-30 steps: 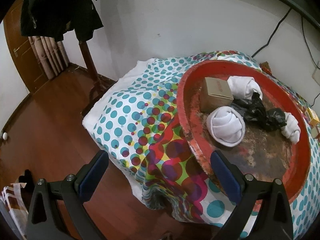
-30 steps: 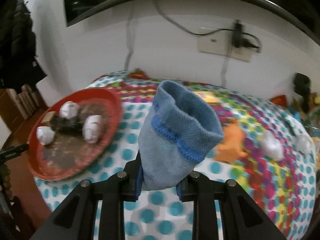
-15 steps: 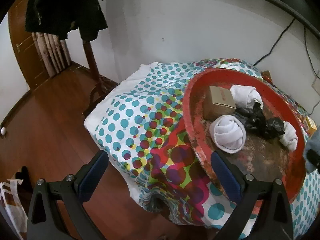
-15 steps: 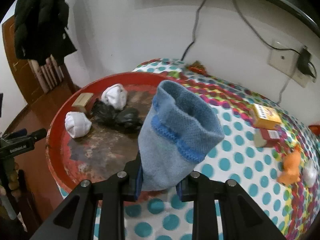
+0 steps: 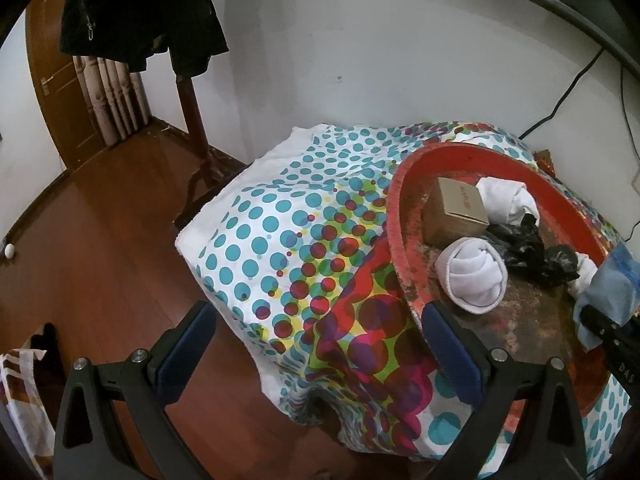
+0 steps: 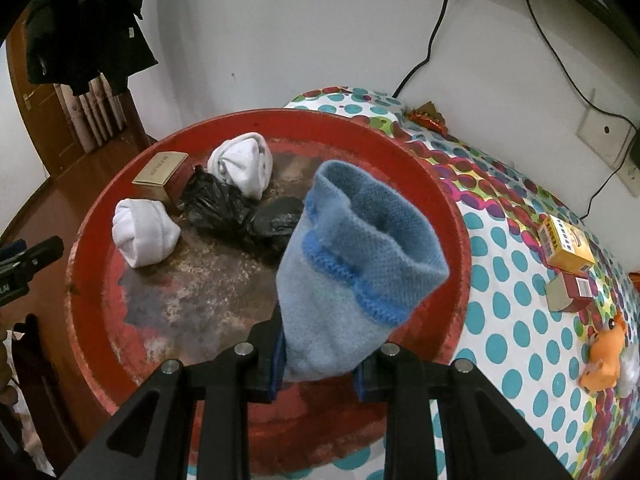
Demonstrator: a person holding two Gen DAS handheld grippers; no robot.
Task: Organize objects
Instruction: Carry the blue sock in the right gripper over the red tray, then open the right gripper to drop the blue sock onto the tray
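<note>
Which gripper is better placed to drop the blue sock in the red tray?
Right. The right gripper is shut on the blue sock above the red tray. The left gripper is open, holding nothing, at the tray's edge.

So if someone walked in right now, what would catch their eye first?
Probably the blue sock clamped upright in the right tongs, held over the big worn red tray. Next, the tray's cluster of rolled white socks, a black bag and a small box, all on a loud polka-dot cloth.
</note>
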